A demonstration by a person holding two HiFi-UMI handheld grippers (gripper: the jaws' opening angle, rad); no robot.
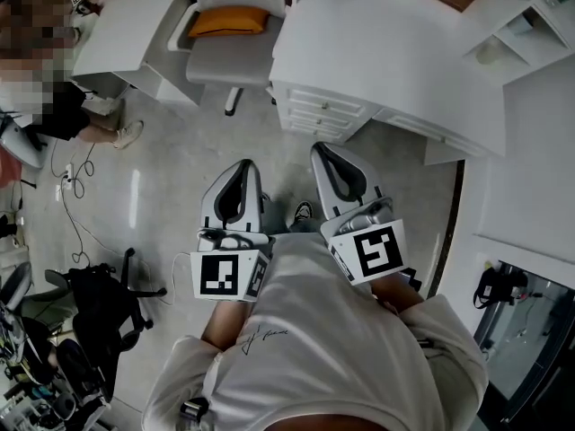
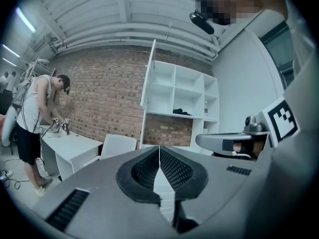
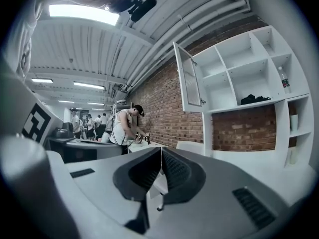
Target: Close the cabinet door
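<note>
The white wall cabinet (image 2: 184,96) hangs on a brick wall above a desk, its open cubbies holding a dark item and a bottle. Its door (image 2: 148,76) stands swung out to the left, seen nearly edge-on; in the right gripper view the door (image 3: 187,81) juts forward from the cabinet (image 3: 249,68). Both grippers are held close to the person's chest, well short of the cabinet. My left gripper (image 2: 159,148) is shut with nothing in it, and so is my right gripper (image 3: 161,151). From the head view, the left gripper (image 1: 243,167) and right gripper (image 1: 322,151) point forward side by side.
A white desk (image 1: 386,52) with drawers (image 1: 319,110) stands ahead, and a chair with an orange cushion (image 1: 229,21) sits to its left. A person (image 2: 37,128) works at another white table on the left. A black office chair (image 1: 99,303) and floor cables (image 1: 76,182) lie at the left.
</note>
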